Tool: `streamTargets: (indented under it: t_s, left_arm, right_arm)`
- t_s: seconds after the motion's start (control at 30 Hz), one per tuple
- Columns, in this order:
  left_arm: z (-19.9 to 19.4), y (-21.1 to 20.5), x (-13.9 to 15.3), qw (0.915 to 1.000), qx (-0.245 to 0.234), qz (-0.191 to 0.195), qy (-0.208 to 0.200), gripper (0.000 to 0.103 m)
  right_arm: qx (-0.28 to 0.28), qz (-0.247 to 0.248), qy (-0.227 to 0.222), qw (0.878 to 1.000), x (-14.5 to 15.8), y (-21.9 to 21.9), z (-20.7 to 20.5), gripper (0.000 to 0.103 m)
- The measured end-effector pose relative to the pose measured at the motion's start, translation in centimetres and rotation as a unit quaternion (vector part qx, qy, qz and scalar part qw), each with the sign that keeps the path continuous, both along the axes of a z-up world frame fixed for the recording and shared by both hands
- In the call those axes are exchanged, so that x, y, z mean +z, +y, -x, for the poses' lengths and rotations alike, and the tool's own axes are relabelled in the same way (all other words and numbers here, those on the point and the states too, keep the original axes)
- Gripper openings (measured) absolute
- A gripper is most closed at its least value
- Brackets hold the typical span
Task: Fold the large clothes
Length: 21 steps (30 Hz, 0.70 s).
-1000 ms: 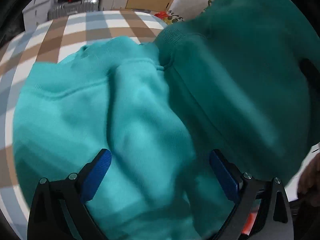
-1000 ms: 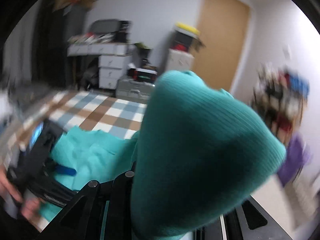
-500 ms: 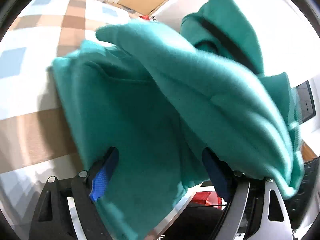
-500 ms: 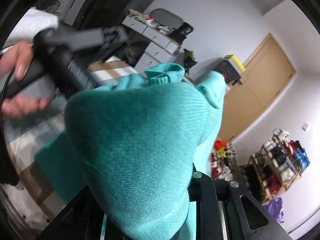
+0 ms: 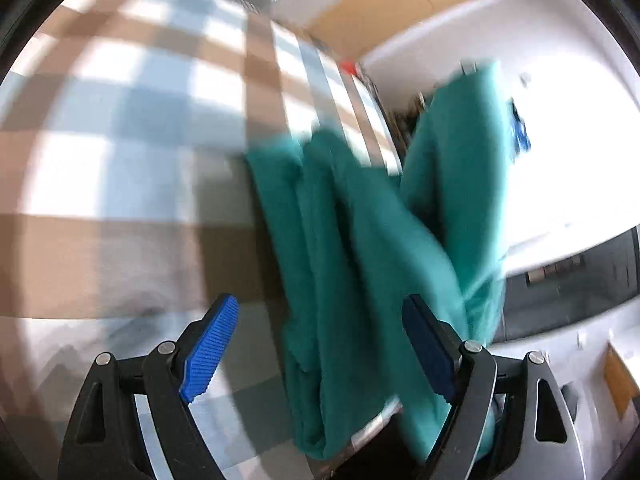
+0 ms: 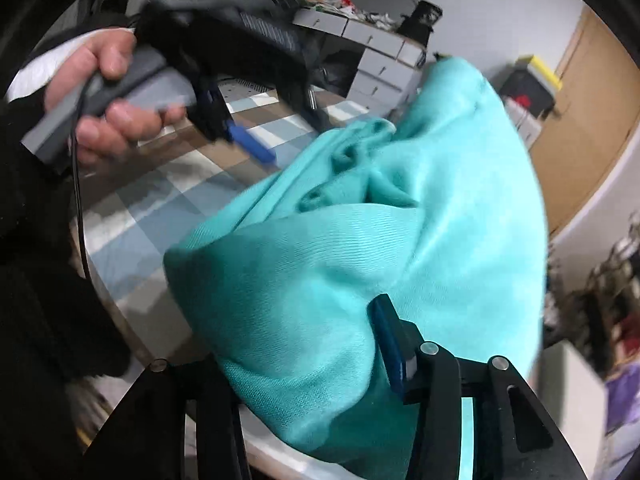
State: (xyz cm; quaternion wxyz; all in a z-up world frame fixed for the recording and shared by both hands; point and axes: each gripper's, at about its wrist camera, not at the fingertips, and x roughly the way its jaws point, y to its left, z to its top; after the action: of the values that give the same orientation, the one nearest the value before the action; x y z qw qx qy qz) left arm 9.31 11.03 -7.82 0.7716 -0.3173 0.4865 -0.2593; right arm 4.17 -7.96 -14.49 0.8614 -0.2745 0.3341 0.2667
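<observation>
While left tongs point(image 5: 320, 340) gape, right tongs point(image 6: 304, 344) bunch sweatshirt point(image 6: 360, 248)

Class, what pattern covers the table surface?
Brown, blue and white checks on the table cover, clearest in the left wrist view.

- The left gripper point(image 5: 320, 344) stood with its blue-padded jaws wide apart.
- A teal garment point(image 5: 360, 264) hung in blurred folds between them, draped over the edge of the checked tabletop point(image 5: 120, 152).

No legible text anywhere.
</observation>
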Motion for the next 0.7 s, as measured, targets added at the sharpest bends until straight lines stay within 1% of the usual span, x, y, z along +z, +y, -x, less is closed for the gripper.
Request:
streamTargets:
  t_s: [0.07, 0.1, 0.13, 0.17, 0.2, 0.23, 0.27, 0.3, 0.33, 0.37, 0.4, 0.43, 0.47, 0.5, 0.53, 0.57, 0.63, 0.7]
  left_arm:
    - [1.0, 2.1, 2.3, 0.9979, 0.03, 0.051, -0.026, 0.08]
    - [1.4, 2.5, 4.2, 0.9954, 0.044, 0.072, -0.046, 0.082]
    - [1.6, 2.1, 6.2, 0.9929, 0.045, 0.081, -0.075, 0.082]
    - [1.7, 1.0, 7.3, 0.9922, 0.036, 0.077, -0.091, 0.082]
    - [1.1, -1.3, 8.9, 0.9926, 0.004, 0.06, -0.106, 0.082]
    - [1.3, -1.3, 9.3, 0.9929, -0.019, 0.053, -0.105, 0.082]
    - [0.3, -3.3, 9.7, 0.993, -0.055, 0.042, -0.096, 0.082]
    - [-0.7, -5.7, 9.8, 0.9925, -0.091, 0.03, -0.076, 0.082]
    - [-1.6, -7.0, 9.5, 0.992, -0.111, 0.02, -0.058, 0.082]
    - [-3.3, -8.7, 9.1, 0.9907, -0.129, 0.008, -0.043, 0.082]
    - [-3.8, -10.2, 8.8, 0.9902, -0.135, -0.017, -0.03, 0.082]
    - [-4.4, -11.2, 8.1, 0.9895, -0.134, -0.052, -0.012, 0.082]
    - [-5.5, -12.3, 6.9, 0.9883, -0.128, -0.082, 0.016, 0.082]
    - [-6.2, -12.3, 6.0, 0.9871, -0.127, -0.092, 0.031, 0.082]
    - [-6.8, -12.6, 5.0, 0.9852, -0.13, -0.103, 0.045, 0.082]
    - [-6.3, -12.2, 4.8, 0.9848, -0.128, -0.107, 0.048, 0.082]
    - [-5.7, -12.8, 4.7, 0.9813, -0.142, -0.126, 0.032, 0.082]
    - [-5.7, -13.5, 4.3, 0.9755, -0.145, -0.165, 0.019, 0.082]
  right_arm:
    - [-0.009, -0.025, 0.028, 0.999, -0.6, -0.3, -0.7, 0.048]
    - [-0.013, -0.04, 0.032, 0.999, -0.8, -0.4, -0.8, 0.048]
    - [-0.02, -0.051, 0.032, 0.998, -0.9, -0.6, -0.8, 0.048]
    - [-0.026, -0.061, 0.034, 0.997, -1.0, -0.9, -1.0, 0.048]
    - [-0.034, -0.08, 0.041, 0.995, -0.9, -1.3, -1.2, 0.048]
    - [-0.039, -0.102, 0.051, 0.993, -0.8, -1.8, -1.5, 0.048]
    - [-0.043, -0.117, 0.061, 0.99, -0.7, -1.9, -1.6, 0.048]
    - [-0.047, -0.129, 0.069, 0.988, -0.7, -2.2, -1.9, 0.048]
    - [-0.048, -0.134, 0.073, 0.987, -0.6, -2.1, -1.7, 0.048]
    - [-0.045, -0.131, 0.07, 0.988, -0.6, -2.1, -1.6, 0.048]
    - [-0.044, -0.13, 0.067, 0.988, -0.6, -2.2, -1.5, 0.048]
    - [-0.045, -0.136, 0.067, 0.987, -0.7, -2.4, -1.4, 0.048]
    - [-0.045, -0.14, 0.069, 0.987, -0.3, -2.0, -1.3, 0.048]
    - [-0.045, -0.15, 0.077, 0.985, -0.1, -2.2, -1.4, 0.048]
    - [-0.045, -0.168, 0.087, 0.981, 0.2, -2.8, -1.4, 0.05]
    - [-0.041, -0.182, 0.095, 0.978, 0.3, -3.5, -1.3, 0.056]
    - [-0.026, -0.214, 0.116, 0.97, 1.0, -4.9, -0.9, 0.06]
    - [-0.012, -0.264, 0.155, 0.952, 1.9, -7.1, -0.7, 0.063]
